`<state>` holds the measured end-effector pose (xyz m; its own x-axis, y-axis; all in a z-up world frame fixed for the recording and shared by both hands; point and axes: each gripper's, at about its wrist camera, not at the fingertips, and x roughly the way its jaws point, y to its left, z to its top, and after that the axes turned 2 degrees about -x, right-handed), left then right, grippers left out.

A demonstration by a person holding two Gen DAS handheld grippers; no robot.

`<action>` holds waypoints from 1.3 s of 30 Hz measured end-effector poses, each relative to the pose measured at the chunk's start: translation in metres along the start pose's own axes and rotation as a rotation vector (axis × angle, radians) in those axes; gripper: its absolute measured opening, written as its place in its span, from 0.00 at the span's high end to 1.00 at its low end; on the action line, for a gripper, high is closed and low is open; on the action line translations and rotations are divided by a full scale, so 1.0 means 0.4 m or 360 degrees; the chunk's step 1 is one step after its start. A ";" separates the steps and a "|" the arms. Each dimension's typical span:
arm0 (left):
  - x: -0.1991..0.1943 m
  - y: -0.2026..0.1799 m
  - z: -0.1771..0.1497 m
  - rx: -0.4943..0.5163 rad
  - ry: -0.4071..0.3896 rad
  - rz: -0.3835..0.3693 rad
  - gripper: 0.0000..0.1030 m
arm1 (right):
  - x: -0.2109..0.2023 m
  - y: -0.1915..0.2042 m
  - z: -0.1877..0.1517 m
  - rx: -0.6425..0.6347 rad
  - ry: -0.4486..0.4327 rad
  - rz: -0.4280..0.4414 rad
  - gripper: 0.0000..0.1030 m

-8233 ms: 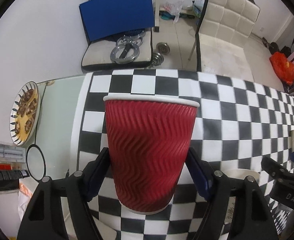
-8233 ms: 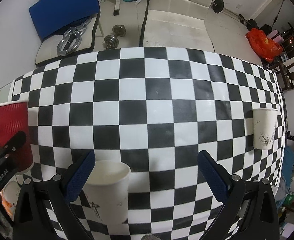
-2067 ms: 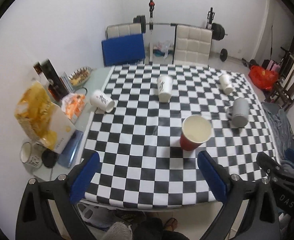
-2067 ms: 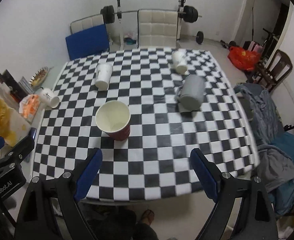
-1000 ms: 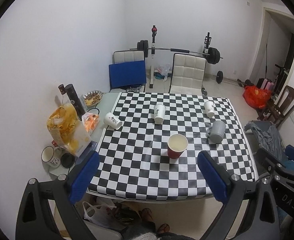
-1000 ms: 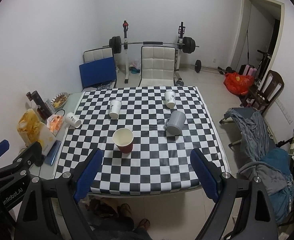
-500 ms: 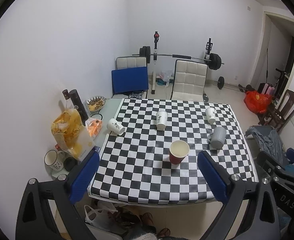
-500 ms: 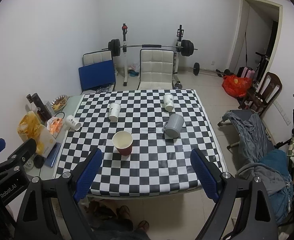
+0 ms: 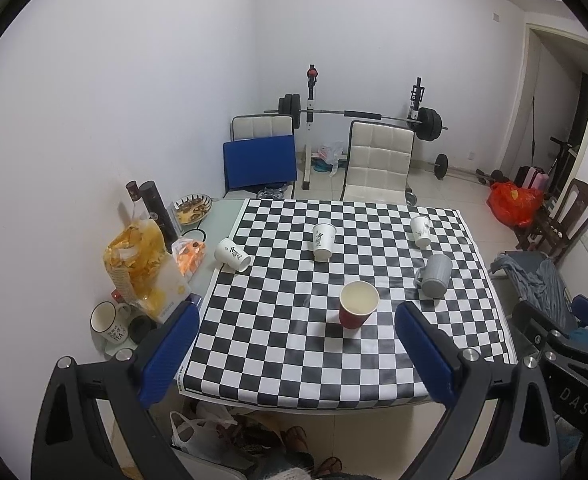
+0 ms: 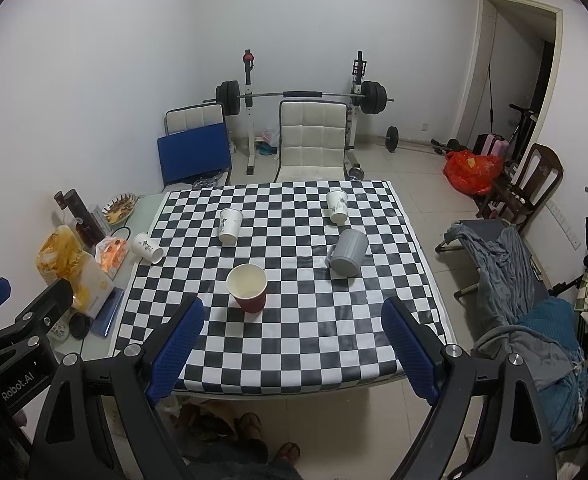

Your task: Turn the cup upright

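A red ribbed paper cup stands upright, mouth up, on the checkered table; it also shows in the right wrist view. My left gripper is open and empty, held high and back from the table's near edge. My right gripper is open and empty too, also well back from the table. Neither touches the cup.
Two white paper cups stand mouth down and one lies on its side at the left edge. A grey mug is upside down. Snack bags, bottles, a plate and a mug fill the left side. Chairs and a barbell rack stand behind.
Both grippers have pulled further up and back from the table, so the cups look smaller. Earlier my left gripper held the red cup; it now stands free.
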<state>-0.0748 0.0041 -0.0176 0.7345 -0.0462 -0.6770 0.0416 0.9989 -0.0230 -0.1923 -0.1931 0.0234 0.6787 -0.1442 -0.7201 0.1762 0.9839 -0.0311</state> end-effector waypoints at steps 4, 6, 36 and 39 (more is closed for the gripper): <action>-0.001 0.005 -0.001 -0.0003 -0.0004 0.0000 0.03 | -0.003 -0.002 -0.001 -0.0001 0.0000 0.0000 0.11; -0.001 0.006 -0.001 -0.0005 -0.0004 -0.0001 0.03 | -0.004 -0.002 0.000 0.0000 0.0001 0.0003 0.11; -0.009 0.009 -0.003 -0.0004 -0.0010 0.0002 0.03 | -0.012 0.012 0.000 -0.0009 -0.0002 0.0002 0.11; -0.008 0.011 -0.003 -0.0006 -0.0008 0.0004 0.03 | -0.011 0.012 0.000 -0.0007 0.0000 0.0004 0.11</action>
<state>-0.0777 0.0086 -0.0165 0.7381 -0.0439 -0.6733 0.0373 0.9990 -0.0243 -0.1944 -0.1876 0.0263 0.6791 -0.1418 -0.7203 0.1715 0.9847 -0.0322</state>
